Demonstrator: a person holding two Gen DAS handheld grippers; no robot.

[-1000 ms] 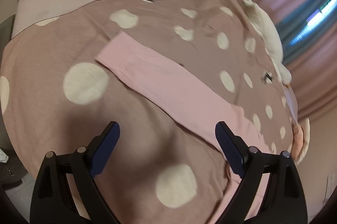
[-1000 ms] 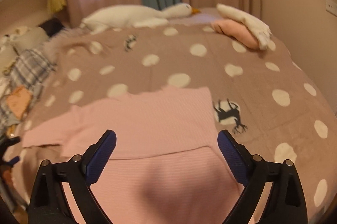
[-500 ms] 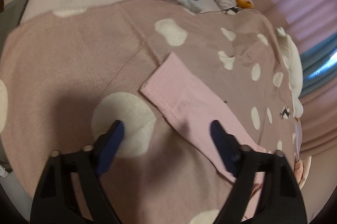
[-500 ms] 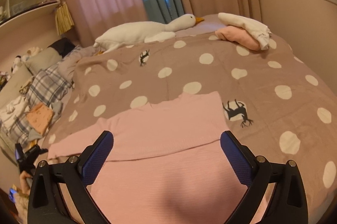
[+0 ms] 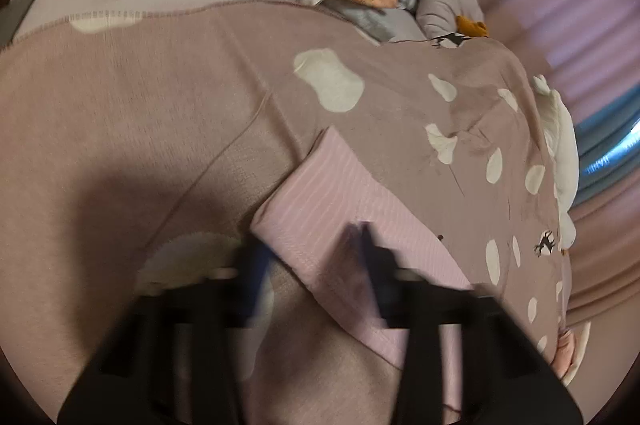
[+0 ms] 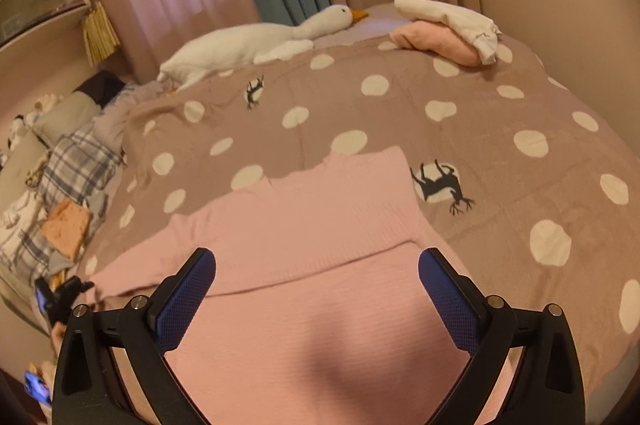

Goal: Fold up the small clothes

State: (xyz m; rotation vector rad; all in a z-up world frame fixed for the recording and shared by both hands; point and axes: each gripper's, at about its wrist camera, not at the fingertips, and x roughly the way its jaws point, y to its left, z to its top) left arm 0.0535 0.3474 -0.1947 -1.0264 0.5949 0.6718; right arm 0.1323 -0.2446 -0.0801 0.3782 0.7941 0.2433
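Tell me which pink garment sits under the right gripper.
The flat ribbed pink top spread below the right gripper, not the bundled pink garment by the goose's beak.

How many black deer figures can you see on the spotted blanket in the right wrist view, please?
2. One deer lies just right of the pink top; the other deer sits farther back, near the plush goose. Others may be hidden under the top.
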